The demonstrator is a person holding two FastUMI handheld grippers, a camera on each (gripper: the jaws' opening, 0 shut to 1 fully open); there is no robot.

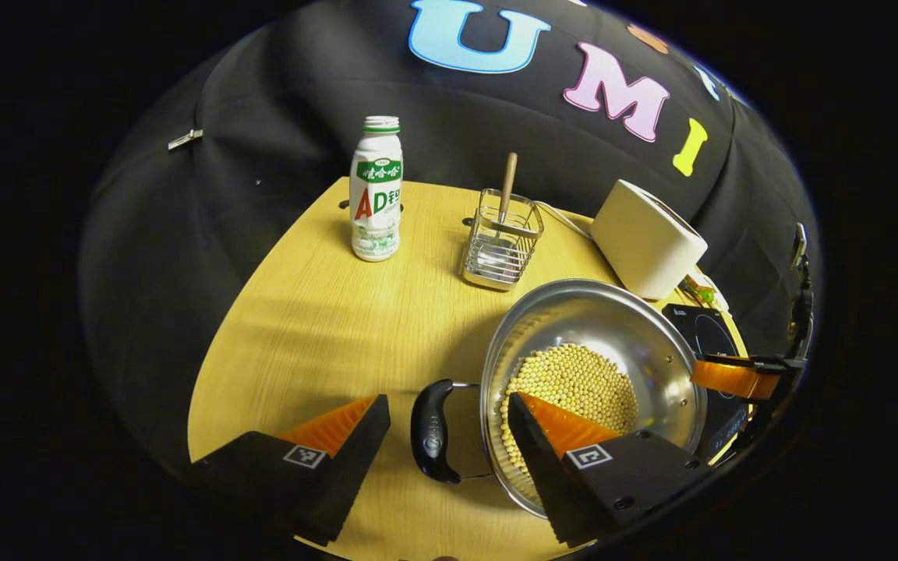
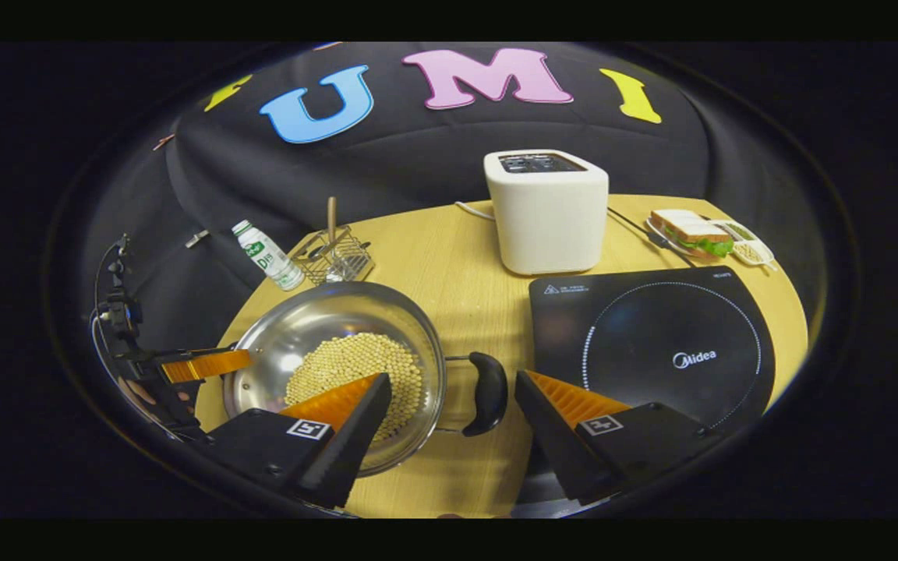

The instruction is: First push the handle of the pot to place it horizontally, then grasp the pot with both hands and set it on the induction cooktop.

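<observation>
A steel pot half full of yellow beans stands on the wooden table. It has a black side handle on each side. My left gripper is open, its fingers straddling one handle, with the right finger over the pot's rim. In the right gripper view, the pot sits left of the black induction cooktop. My right gripper is open around the other handle, touching nothing. The left gripper's orange finger shows at the pot's far rim.
A white toaster stands behind the cooktop, and a plate with a sandwich lies at the back right. A drink bottle and a wire utensil holder stand at the table's far side. The table edge runs close on the left.
</observation>
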